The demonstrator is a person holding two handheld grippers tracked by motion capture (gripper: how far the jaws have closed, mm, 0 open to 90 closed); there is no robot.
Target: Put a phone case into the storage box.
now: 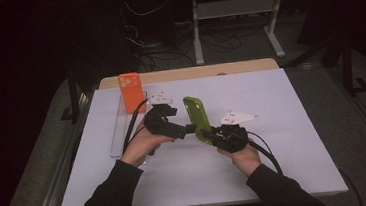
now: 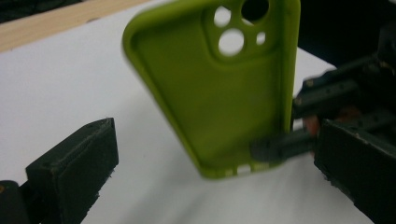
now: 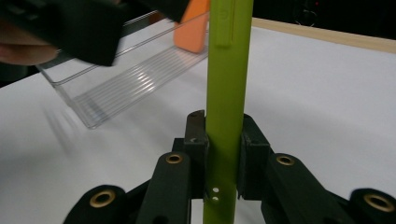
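A soft lime-green silicone phone case (image 1: 197, 119) stands on edge above the white table (image 1: 273, 125), clamped at its lower end by the right gripper (image 3: 223, 144). The left gripper (image 2: 210, 163), jaws wide apart and empty, closes in (it should seat squarely on the case's rim before any handover). Behind, a clear plastic tray (image 1: 121, 131) holds an orange phone case (image 1: 132, 91) upright at its far end.

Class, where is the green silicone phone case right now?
In the high view, the green silicone phone case stands mid-table, clamped by the right gripper, right of the clear plastic tray.
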